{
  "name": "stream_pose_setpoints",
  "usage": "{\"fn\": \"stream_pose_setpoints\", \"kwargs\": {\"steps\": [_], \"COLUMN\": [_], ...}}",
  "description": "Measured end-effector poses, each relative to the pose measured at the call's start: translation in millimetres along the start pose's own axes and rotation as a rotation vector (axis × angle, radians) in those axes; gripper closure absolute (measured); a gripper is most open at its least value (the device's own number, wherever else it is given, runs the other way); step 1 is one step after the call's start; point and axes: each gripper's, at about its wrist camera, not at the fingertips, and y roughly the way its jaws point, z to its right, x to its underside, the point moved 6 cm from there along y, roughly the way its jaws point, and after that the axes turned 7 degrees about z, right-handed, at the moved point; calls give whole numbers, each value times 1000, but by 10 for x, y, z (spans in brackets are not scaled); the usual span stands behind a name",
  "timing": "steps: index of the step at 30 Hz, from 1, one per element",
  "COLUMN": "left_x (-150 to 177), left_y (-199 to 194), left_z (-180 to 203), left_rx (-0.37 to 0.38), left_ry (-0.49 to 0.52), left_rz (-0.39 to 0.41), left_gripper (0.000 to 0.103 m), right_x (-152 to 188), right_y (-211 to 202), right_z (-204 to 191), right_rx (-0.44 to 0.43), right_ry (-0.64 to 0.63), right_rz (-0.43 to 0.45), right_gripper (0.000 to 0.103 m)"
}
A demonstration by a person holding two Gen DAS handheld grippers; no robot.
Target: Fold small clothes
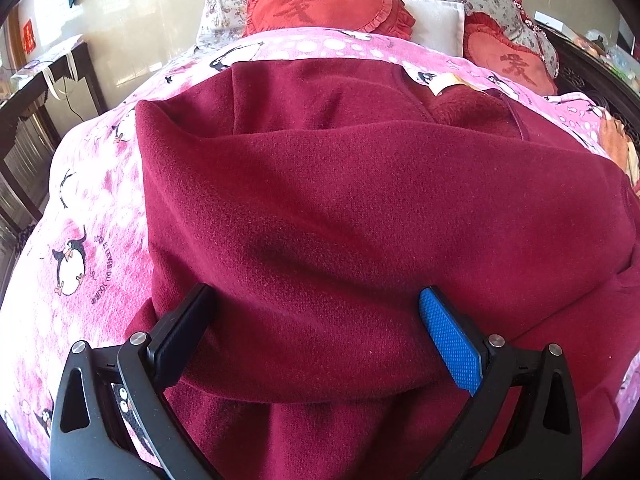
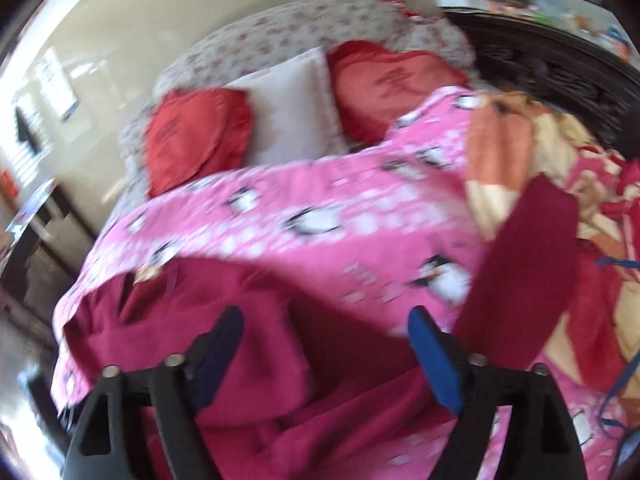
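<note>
So the dark red fleece top (image 1: 360,208) is spread out on the pink penguin-print blanket (image 1: 88,208) covering the bed, and in the left wrist view it fills nearly everything ahead of the left gripper (image 1: 320,312). A fold of it is doubled over toward the camera, and that thick folded edge sits right between the fingers, one plain black and one with a blue textured pad (image 1: 448,340). The jaws are spread wide; the fabric bulges up between them and looks like it brushes both pads, but nothing is pinched. Its collar with a small pale label (image 1: 446,82) sits at the far end, toward the pillows.

The right wrist view is motion-blurred. The right gripper (image 2: 326,334) is also wide apart and not clamped on anything, with the same top (image 2: 224,332) lying bunched under and between its fingers. A dark red sleeve (image 2: 520,264) sticks up to the right of the blue finger, just beside it; I can't tell if they touch.

At the head of the bed: two red ruffled cushions (image 1: 320,2), a white pillow (image 1: 434,24) between them, and a heap of orange and pink laundry (image 2: 560,168) on the right.
</note>
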Motion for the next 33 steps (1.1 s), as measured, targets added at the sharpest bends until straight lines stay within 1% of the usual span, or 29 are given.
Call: {"fn": "stream_pose_setpoints", "kwargs": {"steps": [3, 6, 9, 11, 14, 16, 18, 19, 20, 21, 25, 26, 27, 29, 31, 32, 33], "left_x": [-4, -6, -5, -7, -6, -2, 5, 8, 9, 10, 12, 6, -7, -35, -51, -49, -47], "left_y": [15, 24, 34, 39, 49, 48, 46, 46, 46, 45, 41, 34, 22, -17, -73, -99, -125], "left_z": [14, 19, 29, 35, 40, 41, 46, 47, 46, 47, 50, 50, 41, 10, -46, -75, -110], "left_rx": [-4, -3, -7, -7, -4, -4, -6, -5, -5, -4, 0, 7, 14, 32, 40, 38, 35], "left_ry": [3, 1, 5, 6, 4, 3, 4, 3, 3, 2, 5, 10, 13, 7, -8, -15, -22], "left_rz": [3, 7, 9, 9, 13, 17, 19, 18, 17, 19, 15, 4, -7, -23, -32, -35, -39], "left_gripper": [1, 1, 1, 1, 1, 1, 1, 1, 1, 1, 1, 1, 1, 1, 1, 1, 1], "right_x": [-151, -230, -243, -235, -240, -234, -232, -237, -236, -234, -270, -280, -294, -346, -419, -456, -506], "right_y": [257, 529, 748, 829, 806, 770, 722, 698, 652, 602, 375, 316, 225, 64, -88, -151, -194], "right_z": [358, 673, 839, 897, 911, 934, 914, 919, 930, 948, 1046, 1035, 994, 838, 623, 520, 457], "right_rx": [99, 189, 214, 213, 192, 161, 164, 167, 146, 112, 16, -18, -53, -108, -146, -149, -129], "right_ry": [47, 104, 171, 188, 182, 173, 106, 88, 89, 103, 165, 182, 190, 158, 90, 57, 42], "right_rz": [-34, -100, -134, -143, -120, -100, -100, -99, -93, -86, -55, -47, -38, -14, 15, 30, 51], "right_gripper": [19, 19, 19, 14, 14, 31, 72, 79, 87, 91, 97, 102, 102, 102, 102, 103, 103]}}
